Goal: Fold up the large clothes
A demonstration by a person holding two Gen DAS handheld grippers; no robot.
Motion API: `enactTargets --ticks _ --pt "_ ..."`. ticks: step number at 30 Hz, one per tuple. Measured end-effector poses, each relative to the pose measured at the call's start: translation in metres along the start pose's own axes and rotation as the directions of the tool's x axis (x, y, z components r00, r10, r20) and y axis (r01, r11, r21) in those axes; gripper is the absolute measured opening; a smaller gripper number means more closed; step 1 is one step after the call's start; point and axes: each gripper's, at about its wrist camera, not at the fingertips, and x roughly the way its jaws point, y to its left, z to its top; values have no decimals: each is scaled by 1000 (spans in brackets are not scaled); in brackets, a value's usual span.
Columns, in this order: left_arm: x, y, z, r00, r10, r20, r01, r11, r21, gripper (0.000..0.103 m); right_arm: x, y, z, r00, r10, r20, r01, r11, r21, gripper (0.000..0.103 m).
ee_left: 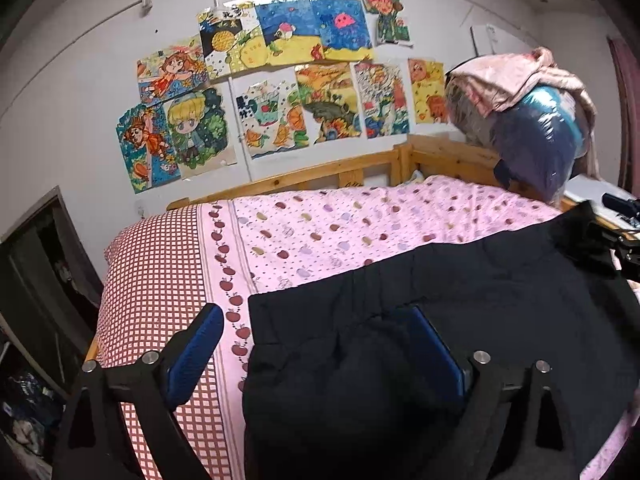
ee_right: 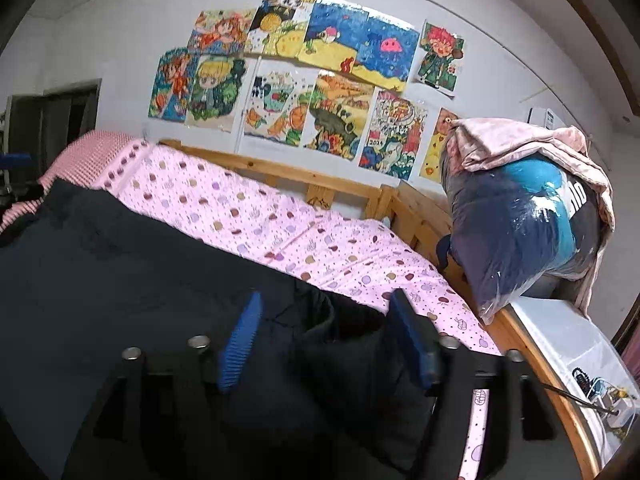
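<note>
Black garment (ee_left: 460, 300) lies spread across the near side of a pink apple-print bedsheet (ee_left: 320, 224) on a wooden bed frame (ee_right: 404, 208). Left gripper (ee_left: 320, 340) stands wide open over the garment's left edge, a bunched fold between its blue pads but not pinched. Right gripper (ee_right: 324, 332) is also open, straddling a fold at the garment's right end, gripping nothing. Drawings (ee_left: 280, 80) cover the wall
</note>
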Motion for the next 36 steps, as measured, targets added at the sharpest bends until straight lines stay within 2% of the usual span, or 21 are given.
enactTargets --ticks 6,11,13,17,20,24,30,36 --pt "-18 -7 -9 996 -86 -9 85 995 -46 97 -17 -11 -9 989 142 -26 -140 987 80 80" --pt "-25 -21 -23 980 -200 -13 198 977 -73 101 -22 -13 -31 960 268 -76 -256 956 141 83" --pt "-21 -31 -28 972 -234 -28 232 971 -56 101 -19 -12 -39 945 313 -97 -295 942 160 84" --pt "-1 -52 -37 973 -219 -75 221 975 18 101 -6 0 -54 922 358 -149 -338 930 144 84" --pt "13 -56 -39 974 -212 -76 214 976 28 101 8 9 -64 917 356 -180 -338 933 127 84" --pt "30 -51 -34 974 -212 -79 211 977 -10 103 26 9 -68 920 346 -186 -317 934 167 84" --pt "63 -47 -32 960 -237 -151 227 971 -82 103 59 -2 -69 933 284 -222 -233 945 228 85" --pt "89 -41 -34 944 -274 -182 249 957 -147 103 87 -20 -75 941 225 -251 -147 945 293 85"
